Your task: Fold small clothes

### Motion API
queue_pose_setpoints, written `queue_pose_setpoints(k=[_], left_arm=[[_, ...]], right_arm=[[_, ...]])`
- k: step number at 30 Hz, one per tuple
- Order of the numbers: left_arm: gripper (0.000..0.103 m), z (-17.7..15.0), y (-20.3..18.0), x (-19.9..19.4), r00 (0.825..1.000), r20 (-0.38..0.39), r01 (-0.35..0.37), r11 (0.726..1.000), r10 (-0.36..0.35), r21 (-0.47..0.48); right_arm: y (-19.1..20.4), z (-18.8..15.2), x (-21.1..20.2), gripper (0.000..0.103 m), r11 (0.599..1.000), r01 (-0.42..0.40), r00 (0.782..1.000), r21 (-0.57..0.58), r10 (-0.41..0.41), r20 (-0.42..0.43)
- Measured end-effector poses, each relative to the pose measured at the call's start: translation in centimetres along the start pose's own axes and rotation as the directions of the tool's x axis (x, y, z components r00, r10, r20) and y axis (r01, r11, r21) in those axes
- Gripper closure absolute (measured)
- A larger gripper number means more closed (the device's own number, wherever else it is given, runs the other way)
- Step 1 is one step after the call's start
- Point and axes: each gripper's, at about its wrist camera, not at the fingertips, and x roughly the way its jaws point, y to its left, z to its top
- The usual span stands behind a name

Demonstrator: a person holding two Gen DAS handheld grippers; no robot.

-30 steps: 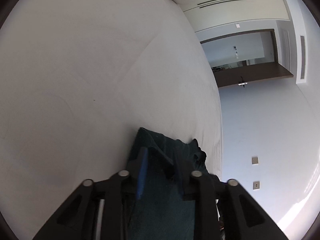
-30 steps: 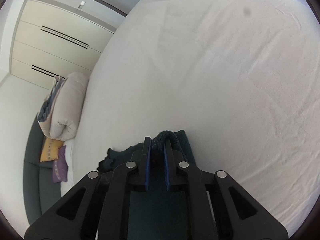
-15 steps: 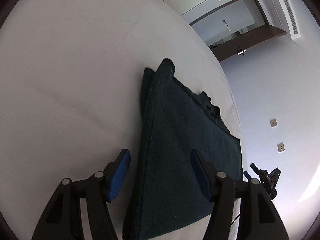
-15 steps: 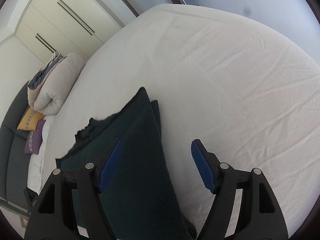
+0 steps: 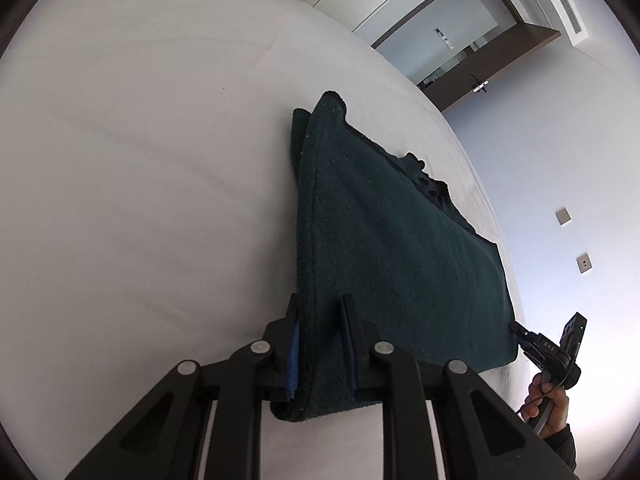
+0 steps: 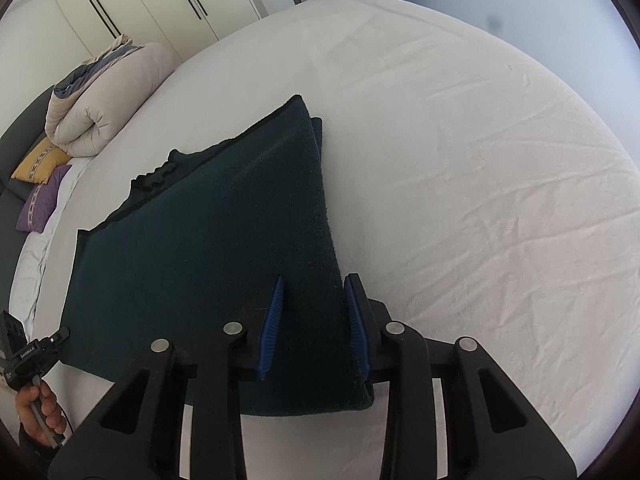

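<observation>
Dark green knitted garment (image 5: 392,248) folded flat on a white bed sheet (image 5: 140,184), with a gripper at each near corner.

The garment is thick, with a coarse fuzzy knit, doubled into a long wedge shape with a second layer showing along its folded edge. The left gripper (image 5: 320,340) has its blue-padded jaws closed on the folded edge at the near left corner. The right gripper (image 6: 314,320) straddles the near right corner, jaws a little apart; I cannot tell if the pads truly press the cloth. The sheet is smooth on the left side and finely wrinkled on the right. Only the right view shows a rolled beige duvet (image 6: 104,100), a yellow cushion (image 6: 40,160) and a purple cushion (image 6: 40,204); only the left view shows the open brown door (image 5: 492,64) and wall sockets (image 5: 564,216).
</observation>
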Motion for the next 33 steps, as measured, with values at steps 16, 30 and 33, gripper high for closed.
queue_pose_setpoints(k=[16, 30, 33], left_arm=[[0.095, -0.3, -2.4, -0.7, 0.996, 0.058, -0.067, 0.995, 0.062, 0.078], [0.098, -1.8, -3.1, -0.9, 0.988, 0.060, -0.148, 0.979, 0.141, 0.139], [0.098, -1.6, -2.0, 0.1, 0.990, 0.036, -0.139, 0.986, 0.136, 0.095]], right_arm=[[0.4, -0.8, -2.6, 0.098, 0.997, 0.072, 0.996, -0.032, -0.070, 0.058], [-0.9, -2.1, -3.3, 0.098, 0.999, 0.041, 0.998, -0.003, -0.041, 0.057], [-2.3, -1.7, -1.4, 0.098, 0.998, 0.050, 0.999, 0.043, -0.050, 0.001]])
